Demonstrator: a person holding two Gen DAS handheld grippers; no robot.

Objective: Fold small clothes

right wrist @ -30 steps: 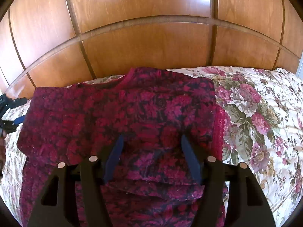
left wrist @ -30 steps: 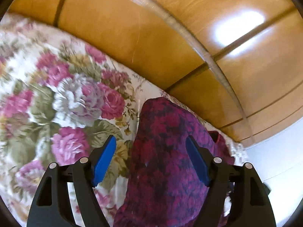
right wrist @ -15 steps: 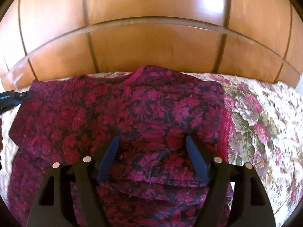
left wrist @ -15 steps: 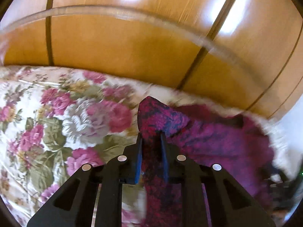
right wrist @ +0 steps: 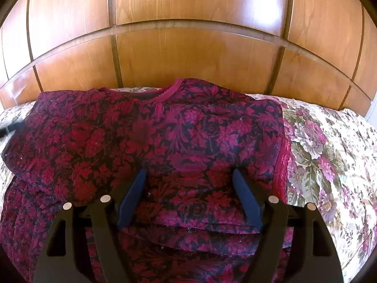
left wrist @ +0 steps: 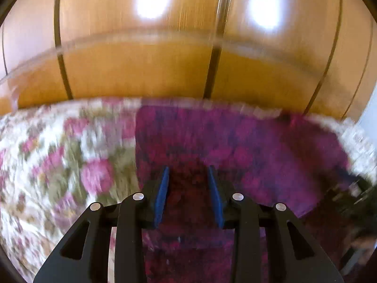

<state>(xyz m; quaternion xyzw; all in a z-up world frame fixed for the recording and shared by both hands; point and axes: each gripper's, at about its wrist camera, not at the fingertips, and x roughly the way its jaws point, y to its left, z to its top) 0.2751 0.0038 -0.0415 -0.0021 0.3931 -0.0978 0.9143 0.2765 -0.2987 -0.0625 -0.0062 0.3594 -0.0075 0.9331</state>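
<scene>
Both hand-held grippers, left (left wrist: 188, 176) opening and right (right wrist: 190, 179) unclenched, hover over the crimson garment (right wrist: 165, 136), grasping nothing

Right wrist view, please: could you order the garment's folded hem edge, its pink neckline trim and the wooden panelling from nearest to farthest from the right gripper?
1. The folded hem edge, just below the right gripper, between its fingers.
2. The pink neckline trim, farther up the garment, slightly left.
3. The wooden panelling, behind the bed's far edge.
</scene>
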